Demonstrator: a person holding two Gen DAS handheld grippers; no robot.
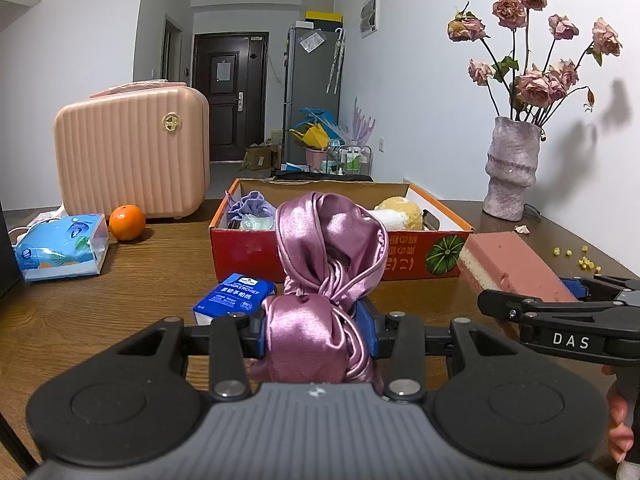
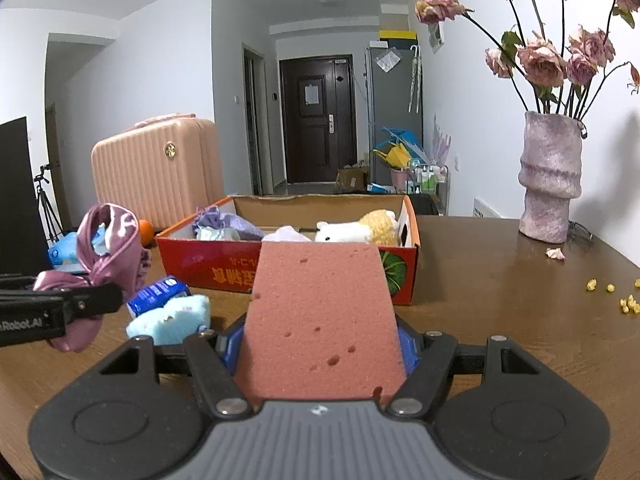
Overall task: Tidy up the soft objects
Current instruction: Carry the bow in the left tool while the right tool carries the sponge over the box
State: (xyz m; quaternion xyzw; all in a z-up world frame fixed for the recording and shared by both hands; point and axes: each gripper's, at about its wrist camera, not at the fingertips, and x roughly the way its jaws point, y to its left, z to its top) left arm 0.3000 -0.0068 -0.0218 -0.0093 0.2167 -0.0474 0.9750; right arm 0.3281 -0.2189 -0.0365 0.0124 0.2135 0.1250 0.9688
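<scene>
A home: hallway door (image 1: 230,96), fridge (image 1: 310,92), suitcase (image 1: 132,152), vase of roses (image 1: 510,168).

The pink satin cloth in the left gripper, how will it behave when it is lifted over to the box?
The pink satin cloth is probably floppy: loose loops sag around the left gripper. Its glossy surface suggests it may slip. It looks light, so it should drop softly into the red box.

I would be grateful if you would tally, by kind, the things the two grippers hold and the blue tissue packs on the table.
satin cloth: 1
sponge: 1
blue tissue packs: 2 (soft pack, handkerchief pack)
Total: 4
</scene>
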